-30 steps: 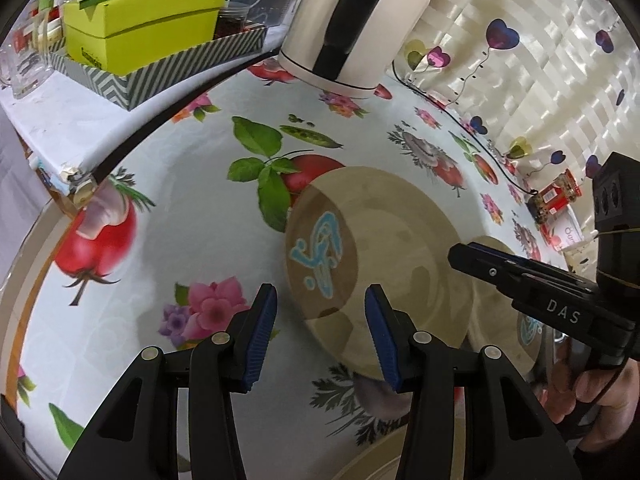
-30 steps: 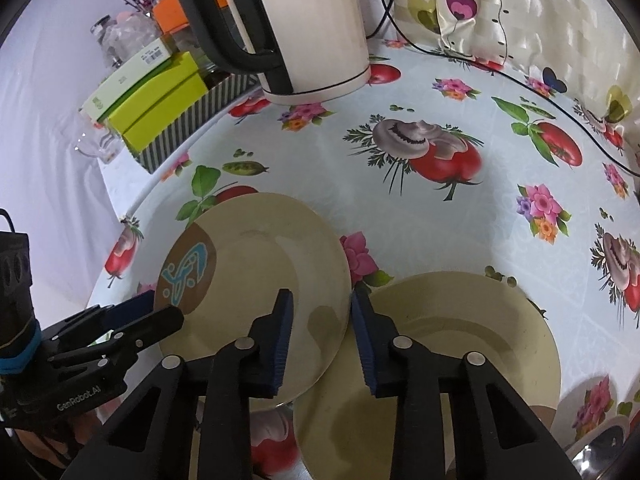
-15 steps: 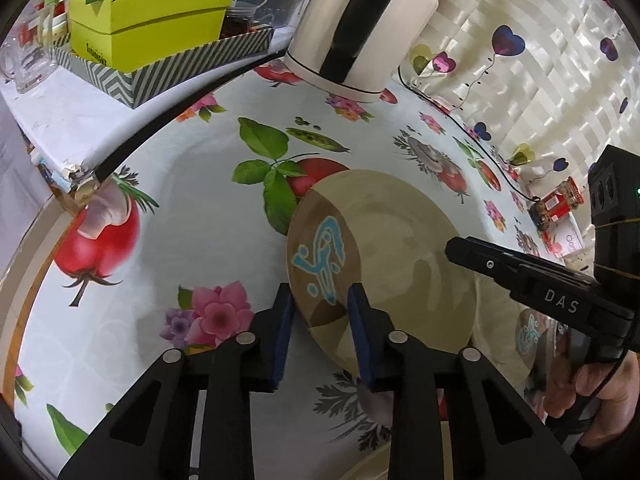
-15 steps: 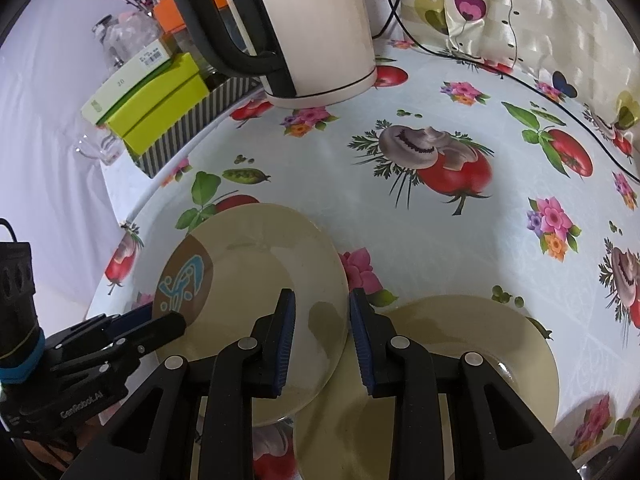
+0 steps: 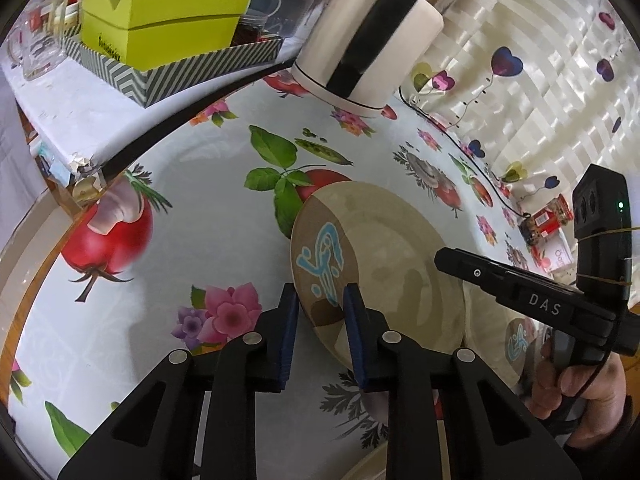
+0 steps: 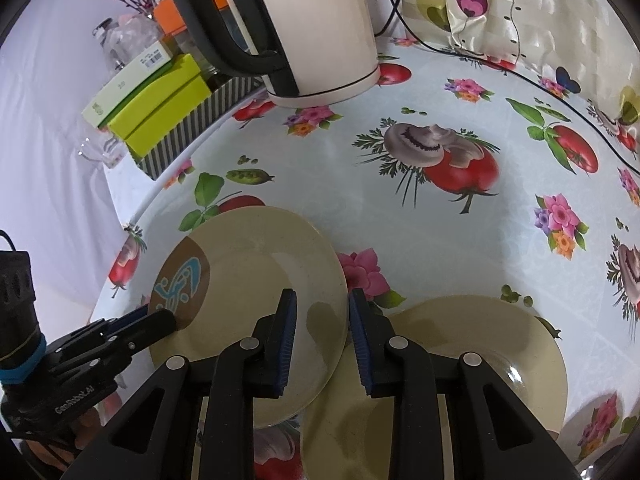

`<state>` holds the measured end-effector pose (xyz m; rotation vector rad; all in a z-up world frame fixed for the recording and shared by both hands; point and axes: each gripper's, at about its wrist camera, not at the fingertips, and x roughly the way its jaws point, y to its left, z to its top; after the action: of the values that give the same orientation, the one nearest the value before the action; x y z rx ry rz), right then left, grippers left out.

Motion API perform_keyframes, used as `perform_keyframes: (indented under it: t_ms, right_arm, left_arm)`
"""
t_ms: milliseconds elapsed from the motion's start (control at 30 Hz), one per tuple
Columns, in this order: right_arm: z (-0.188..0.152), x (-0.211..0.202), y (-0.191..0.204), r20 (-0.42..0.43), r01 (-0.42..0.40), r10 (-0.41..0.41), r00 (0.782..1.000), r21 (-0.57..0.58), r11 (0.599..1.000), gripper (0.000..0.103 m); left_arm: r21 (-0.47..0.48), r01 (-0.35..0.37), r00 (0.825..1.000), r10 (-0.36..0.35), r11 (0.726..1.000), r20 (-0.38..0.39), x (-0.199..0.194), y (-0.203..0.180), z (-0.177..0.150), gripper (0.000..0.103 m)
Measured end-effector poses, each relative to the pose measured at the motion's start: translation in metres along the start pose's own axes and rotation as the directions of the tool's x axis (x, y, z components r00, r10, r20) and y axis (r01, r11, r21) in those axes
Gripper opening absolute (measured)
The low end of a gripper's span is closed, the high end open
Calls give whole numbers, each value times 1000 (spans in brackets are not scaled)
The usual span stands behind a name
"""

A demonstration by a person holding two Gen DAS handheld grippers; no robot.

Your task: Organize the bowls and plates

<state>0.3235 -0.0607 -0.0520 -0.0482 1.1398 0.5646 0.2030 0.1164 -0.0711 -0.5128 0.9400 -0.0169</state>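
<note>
- The upper plate (image 5: 384, 272), beige with a brown patch and blue motif, is lifted at a tilt over the counter (image 5: 192, 208) with its fruit-and-flower cloth.
- The left tool (image 5: 320, 312) straddles the plate's rim at the brown patch; its jaws are closing, and both blue pads sit against the rim.
- The right tool (image 6: 322, 312) is clamped on the opposite rim of that plate, the edge between its pads.
- Only the right wrist view shows the second plate (image 6: 480, 364) nearly whole, flat on the counter and partly under the lifted one; in the left wrist view just a sliver with its own blue motif appears.
- The left wrist view alone shows the hand (image 5: 588, 396) on the right tool's grip.
- Both views take in the white kettle (image 6: 316, 28) and the yellow-green box (image 5: 160, 28) in a striped tray.
</note>
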Motion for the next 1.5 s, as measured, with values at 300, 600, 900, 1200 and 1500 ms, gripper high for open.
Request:
perform_keyframes:
  t_ms: [300, 600, 900, 1200, 1500]
  right_arm:
    - [3, 8, 7, -9, -8, 8, 1000, -22, 1000, 22]
    - [2, 0, 9, 5, -14, 15, 1000, -15, 1000, 18]
    - [-4, -20, 18, 15, -23, 24, 1000, -19, 1000, 18]
    - [-31, -44, 22, 18, -26, 26, 1000, -2, 1000, 18]
    - [-72, -66, 27, 10, -16, 16, 1000, 7, 1000, 18]
  left_arm:
    - [-15, -6, 1000, 6, 1000, -4, 2, 8, 0, 24]
    - [-5, -21, 1000, 21, 1000, 4, -10, 5, 2, 24]
    - [14, -30, 1000, 30, 999, 6, -29, -4, -5, 24]
    - [48, -28, 1000, 28, 998, 2, -53, -17, -28, 24]
    - [66, -27, 999, 29, 997, -20, -75, -26, -62, 24]
